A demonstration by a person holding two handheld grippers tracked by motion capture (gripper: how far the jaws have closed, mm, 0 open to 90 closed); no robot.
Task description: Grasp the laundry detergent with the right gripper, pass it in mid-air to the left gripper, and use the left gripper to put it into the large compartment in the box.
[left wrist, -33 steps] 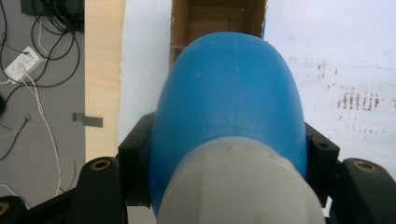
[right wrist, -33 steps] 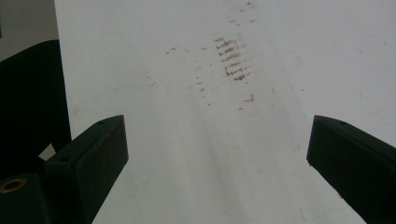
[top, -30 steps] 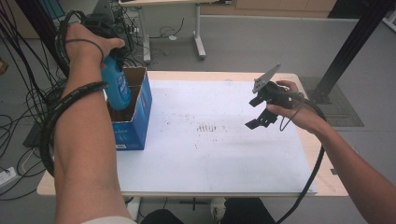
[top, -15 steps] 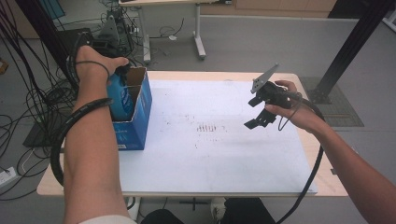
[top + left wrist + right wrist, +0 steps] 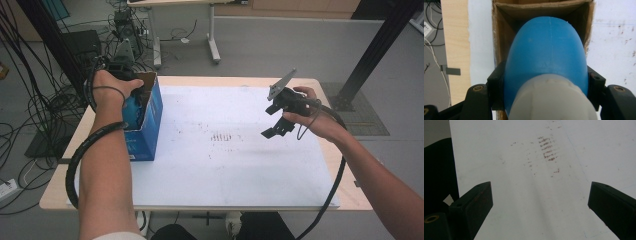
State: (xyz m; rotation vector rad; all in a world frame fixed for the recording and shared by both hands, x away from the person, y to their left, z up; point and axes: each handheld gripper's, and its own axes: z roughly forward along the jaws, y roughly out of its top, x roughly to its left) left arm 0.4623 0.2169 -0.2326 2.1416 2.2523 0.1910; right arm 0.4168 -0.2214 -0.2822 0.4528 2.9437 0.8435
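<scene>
A grey floor strewn with black cables surrounds a wooden table (image 5: 330, 165) whose top is covered by a white sheet (image 5: 240, 165) marked with small brown smudges (image 5: 225, 136) near its middle. At the table's left end stands an open blue cardboard box (image 5: 150, 125), its brown inner walls visible in the left gripper view. The left gripper (image 5: 125, 82) hangs right over the box's open top, held from above by the person's left hand (image 5: 112, 87). Its jaws are clamped on a blue bottle (image 5: 546, 55) with a pale grey cap end (image 5: 551, 100) nearest the camera; the pads press against the bottle's two sides just above the cap. The bottle points bottom-first into the box, its rounded blue body already between the cardboard walls. In the high view part of the blue bottle shows inside the box beneath the hand. The right gripper (image 5: 280, 117) is held in the air above the right half of the sheet, well apart from the box, a cable trailing from it along the forearm. Its jaws stand wide apart with nothing between them, and the smudged sheet lies below them.
</scene>
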